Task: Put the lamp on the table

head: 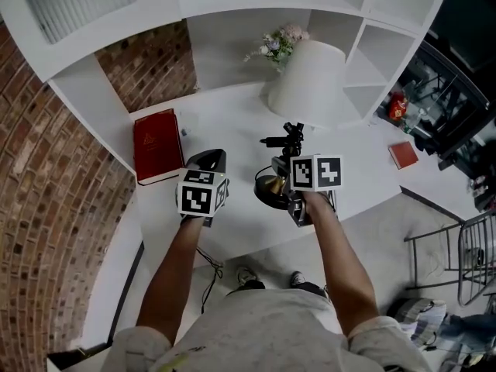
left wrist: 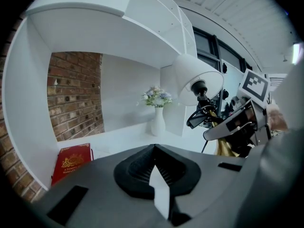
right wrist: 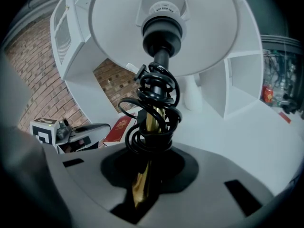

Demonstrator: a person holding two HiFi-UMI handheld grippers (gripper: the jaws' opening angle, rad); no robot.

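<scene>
The lamp has a white shade (head: 306,84), a brass stem wrapped in black cord (right wrist: 151,122) and a dark round base (head: 270,192). It stands upright over the front part of the white table (head: 232,115). I cannot tell whether its base touches the top. My right gripper (head: 288,178) is shut on the brass stem just below the cord coil, and the stem runs down between its jaws (right wrist: 145,175). My left gripper (head: 209,158) hovers to the left of the lamp, shut with nothing in it (left wrist: 154,148). From there the lamp shade (left wrist: 192,77) shows at the right.
A red book (head: 157,146) lies flat at the table's left end. A white vase of flowers (head: 277,45) stands at the back inside the white shelving. A small red thing (head: 403,154) lies on the counter at right. A metal chair (head: 457,258) stands on the floor.
</scene>
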